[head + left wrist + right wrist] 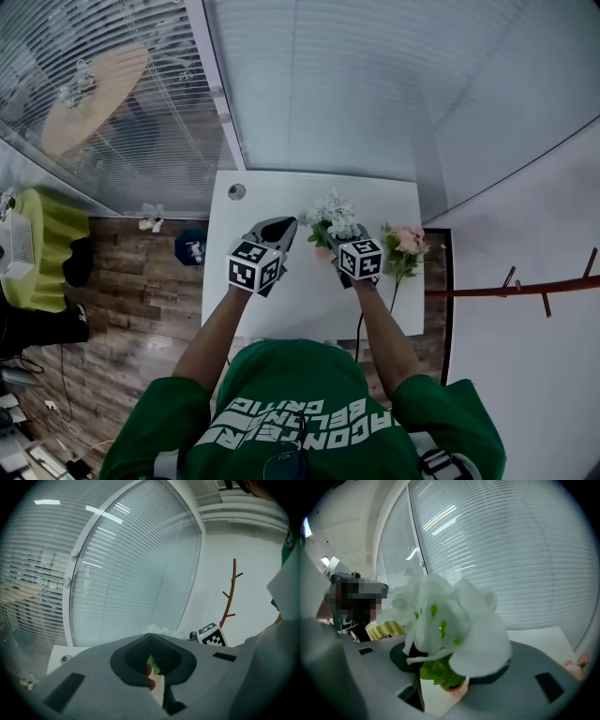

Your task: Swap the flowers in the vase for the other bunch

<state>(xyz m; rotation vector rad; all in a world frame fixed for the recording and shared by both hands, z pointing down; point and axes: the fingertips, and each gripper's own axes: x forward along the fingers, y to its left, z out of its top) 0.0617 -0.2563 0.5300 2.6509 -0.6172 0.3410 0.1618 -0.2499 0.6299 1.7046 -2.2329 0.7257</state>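
Observation:
A bunch of white flowers (333,217) stands in a small pinkish vase (457,688) on the white table (309,300). My right gripper (337,240) is at the bunch. Its jaws stand apart on either side of the green stems, and the white blooms (450,620) fill the right gripper view; the pads do not press. My left gripper (284,225) lies just left of the bunch with its tips together; through the hollow between them the vase (151,670) shows beyond. A pink bunch (405,242) lies on the table to the right.
Slatted blinds run behind the table's far edge. A round grommet (236,191) sits at the table's far left corner. A brown branch-shaped stand (525,286) rises at the right by the white wall. Wooden floor with a blue object (190,247) lies left.

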